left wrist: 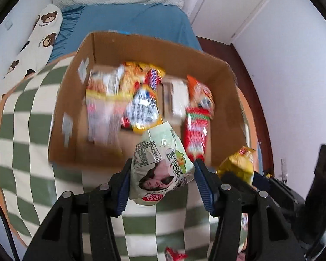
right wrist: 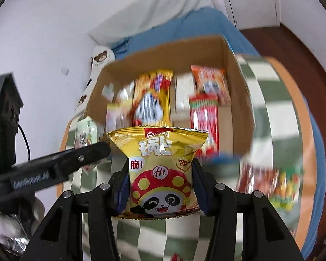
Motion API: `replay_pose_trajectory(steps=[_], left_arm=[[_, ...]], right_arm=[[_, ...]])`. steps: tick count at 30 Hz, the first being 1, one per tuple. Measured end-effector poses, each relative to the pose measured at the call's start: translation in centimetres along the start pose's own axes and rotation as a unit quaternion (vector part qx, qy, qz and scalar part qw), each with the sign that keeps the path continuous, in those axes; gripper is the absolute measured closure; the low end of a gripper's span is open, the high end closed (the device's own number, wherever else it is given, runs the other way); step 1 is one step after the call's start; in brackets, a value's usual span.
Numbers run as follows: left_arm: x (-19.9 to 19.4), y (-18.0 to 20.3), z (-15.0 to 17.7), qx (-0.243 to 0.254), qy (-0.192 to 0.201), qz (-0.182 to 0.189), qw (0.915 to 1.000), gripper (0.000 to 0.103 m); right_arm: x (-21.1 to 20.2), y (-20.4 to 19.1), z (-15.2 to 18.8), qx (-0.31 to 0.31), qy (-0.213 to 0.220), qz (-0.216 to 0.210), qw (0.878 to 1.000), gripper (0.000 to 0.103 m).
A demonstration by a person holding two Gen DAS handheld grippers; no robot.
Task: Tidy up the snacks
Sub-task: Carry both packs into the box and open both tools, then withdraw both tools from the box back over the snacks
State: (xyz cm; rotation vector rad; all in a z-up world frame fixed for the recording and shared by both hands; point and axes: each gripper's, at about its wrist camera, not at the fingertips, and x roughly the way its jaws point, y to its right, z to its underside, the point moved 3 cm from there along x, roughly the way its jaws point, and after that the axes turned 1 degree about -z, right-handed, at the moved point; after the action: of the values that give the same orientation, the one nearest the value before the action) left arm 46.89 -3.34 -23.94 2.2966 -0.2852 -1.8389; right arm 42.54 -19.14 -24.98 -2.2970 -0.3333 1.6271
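My left gripper [left wrist: 162, 169] is shut on a pale green snack bag [left wrist: 160, 163] and holds it just in front of the near wall of an open cardboard box [left wrist: 141, 45]. My right gripper [right wrist: 160, 169] is shut on a yellow chip bag with a panda [right wrist: 160, 174], also in front of the box [right wrist: 163, 52]. The box holds several snack packs. The yellow bag [left wrist: 239, 163] and right gripper show at right in the left wrist view. The green bag [right wrist: 85, 132] and a left finger [right wrist: 60, 169] show at left in the right wrist view.
The box stands on a green and white checked cloth [left wrist: 24, 117] on a bed with a blue sheet [left wrist: 128, 19] and a bear-print pillow [left wrist: 39, 37]. Loose snack packs [right wrist: 271, 187] lie on the cloth to the right. A red pack [left wrist: 173, 255] lies below the left gripper.
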Motion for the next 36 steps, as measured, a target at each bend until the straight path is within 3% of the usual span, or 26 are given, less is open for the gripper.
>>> replay_pose_trajectory(steps=[5,11,12,14,24,36], left_arm=[[5.1,-1.7,-3.3,-0.004,-0.053,-0.017,0.9985,0.051],[10.0,-2.7,-3.6,-0.01,-0.097,-0.037,0.9945,0.046],[10.5,-3.0,-3.7,-0.014,-0.099,-0.035,0.9943,0.042],[10.9,-3.3,-3.7,-0.017,-0.102,-0.037,0.994,0.019],[9.8,-4.2,-2.7,-0.008,-0.071,-0.07,0.995,0.017],[3.6,-3.6,-0.6,0.017,0.048,-0.122,0.9912,0.017]], right_arm=[[4.8,-0.7,-4.1,0.003,-0.019,0.011,1.0,0.05],[10.1,-0.4,-4.9,0.011,-0.065,0.019,0.998,0.046],[10.8,-0.3,-4.7,0.013,-0.076,0.02,0.997,0.042],[12.1,0.1,-4.3,0.016,-0.095,0.028,0.995,0.014],[11.6,1.9,-4.3,-0.003,-0.088,0.091,0.992,0.007],[5.6,2.7,-4.3,-0.025,-0.015,0.142,0.989,0.006]])
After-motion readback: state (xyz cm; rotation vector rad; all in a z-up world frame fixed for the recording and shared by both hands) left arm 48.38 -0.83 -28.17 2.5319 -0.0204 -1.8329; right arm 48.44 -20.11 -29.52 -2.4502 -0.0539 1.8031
